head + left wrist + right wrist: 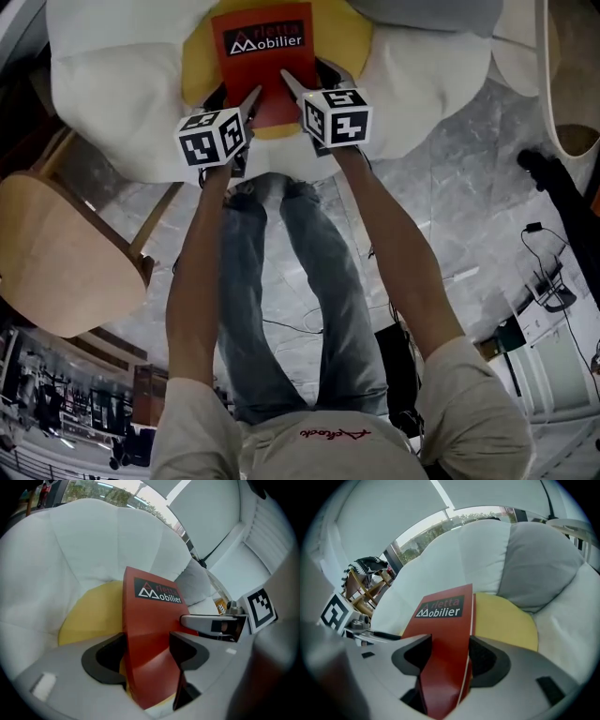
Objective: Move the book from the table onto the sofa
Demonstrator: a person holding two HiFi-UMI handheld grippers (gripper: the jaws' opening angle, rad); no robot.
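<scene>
A red book (263, 58) with a black title label lies over the yellow round seat cushion (349, 39) of the white petal-shaped sofa (122, 84). My left gripper (246, 105) is shut on the book's near left edge, and the red cover (149, 644) fills the gap between its jaws. At the near right edge my right gripper (294, 86) is shut on the same book (445, 644). The book's far end rests toward the sofa back, over the yellow cushion (89, 613) (506, 620).
A grey pillow (539, 569) leans on the sofa back at the right. A wooden chair (61, 253) stands on the marble floor at the left. The person's legs (281, 291) are below the grippers. Cables and equipment (548, 281) lie on the floor at the right.
</scene>
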